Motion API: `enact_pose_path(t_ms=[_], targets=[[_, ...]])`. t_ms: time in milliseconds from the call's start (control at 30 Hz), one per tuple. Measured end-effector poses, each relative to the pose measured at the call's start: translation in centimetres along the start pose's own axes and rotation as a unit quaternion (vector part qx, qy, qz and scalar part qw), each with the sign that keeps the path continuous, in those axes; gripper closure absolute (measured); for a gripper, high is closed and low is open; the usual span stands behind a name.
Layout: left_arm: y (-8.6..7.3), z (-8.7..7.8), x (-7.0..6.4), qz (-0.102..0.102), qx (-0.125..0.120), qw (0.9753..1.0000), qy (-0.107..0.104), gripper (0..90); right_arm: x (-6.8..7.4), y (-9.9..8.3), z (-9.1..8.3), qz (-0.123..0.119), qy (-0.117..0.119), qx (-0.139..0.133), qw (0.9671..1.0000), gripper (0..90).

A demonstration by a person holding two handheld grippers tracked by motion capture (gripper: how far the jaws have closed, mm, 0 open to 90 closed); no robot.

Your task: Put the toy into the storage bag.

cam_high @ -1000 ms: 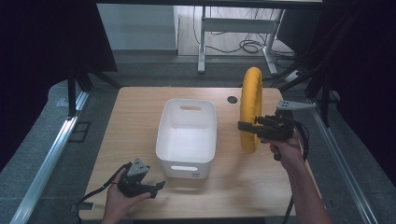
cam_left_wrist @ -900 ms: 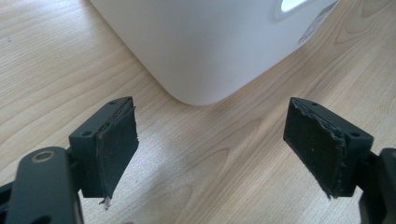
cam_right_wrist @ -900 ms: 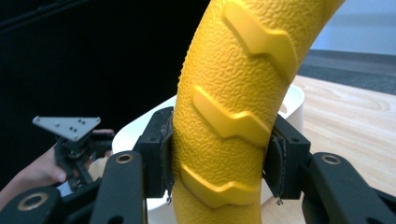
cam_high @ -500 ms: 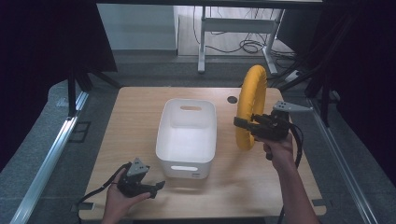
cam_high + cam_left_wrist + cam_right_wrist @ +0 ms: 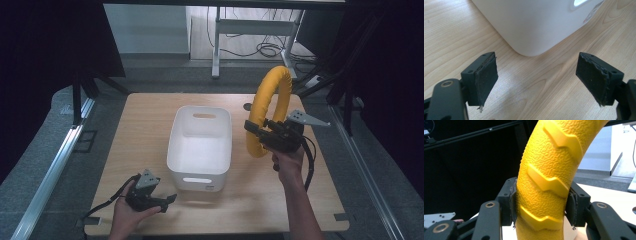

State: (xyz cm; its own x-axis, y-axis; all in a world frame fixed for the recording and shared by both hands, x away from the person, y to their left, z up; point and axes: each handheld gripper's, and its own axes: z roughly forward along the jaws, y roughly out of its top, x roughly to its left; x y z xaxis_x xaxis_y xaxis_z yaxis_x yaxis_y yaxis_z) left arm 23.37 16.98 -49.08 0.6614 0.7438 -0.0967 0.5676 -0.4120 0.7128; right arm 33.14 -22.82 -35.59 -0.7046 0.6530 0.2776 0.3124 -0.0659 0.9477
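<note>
Here the right tongs (image 5: 256, 131) clamp the big yellow pebbled rubber ring (image 5: 267, 107), held upright above the wooden desk (image 5: 145, 125) beside the white plastic bin (image 5: 176, 150). It looks light, grippy and slightly yielding. The left tongs (image 5: 167, 200) gape wide, holding nothing.

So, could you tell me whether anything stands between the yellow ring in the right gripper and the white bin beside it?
Nothing visible does. The right gripper holds the yellow ring upright, just right of the white bin, whose open inside looks empty. The left gripper sits open by the bin's near corner, away from that path.
</note>
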Motion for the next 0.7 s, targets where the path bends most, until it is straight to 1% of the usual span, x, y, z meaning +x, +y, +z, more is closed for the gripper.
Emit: enact_pose_path(t_ms=[167,267,367,433,467,533,600,700], targets=[[0.0,0.0,0.0,0.0,0.0,1.0,0.0,17.8,0.2,0.0,0.2,-0.004,-0.001,-0.004,1.0,50.3],[0.0,0.0,0.0,0.0,0.001,1.0,0.0,17.7,0.3,0.1,0.2,0.004,0.002,-0.007,1.0,50.3],[0.0,0.0,0.0,0.0,0.001,1.0,0.0,17.7,0.5,0.2,0.2,0.004,0.001,-0.017,0.9998,50.2],[0.0,0.0,0.0,0.0,0.002,1.0,0.001,17.7,0.7,0.4,0.1,0.001,-0.001,-0.02,0.9998,50.3],[0.0,0.0,0.0,0.001,0.002,1.0,0.0,17.7,0.9,0.8,-0.1,-0.006,-0.002,-0.023,0.9997,50.2],[0.0,0.1,0.0,-0.001,0.004,1.0,-0.001,17.6,1.0,0.9,-0.1,-0.008,-0.002,-0.026,0.9996,50.3],[0.0,0.1,0.0,0.001,0.006,1.0,-0.002,17.5,1.5,1.4,-0.3,-0.013,0.001,-0.033,0.9994,50.2],[0.0,0.2,-0.1,0.001,0.008,1.0,-0.002,17.4,1.8,1.8,-0.4,-0.017,0.003,-0.037,0.9991,50.2]])
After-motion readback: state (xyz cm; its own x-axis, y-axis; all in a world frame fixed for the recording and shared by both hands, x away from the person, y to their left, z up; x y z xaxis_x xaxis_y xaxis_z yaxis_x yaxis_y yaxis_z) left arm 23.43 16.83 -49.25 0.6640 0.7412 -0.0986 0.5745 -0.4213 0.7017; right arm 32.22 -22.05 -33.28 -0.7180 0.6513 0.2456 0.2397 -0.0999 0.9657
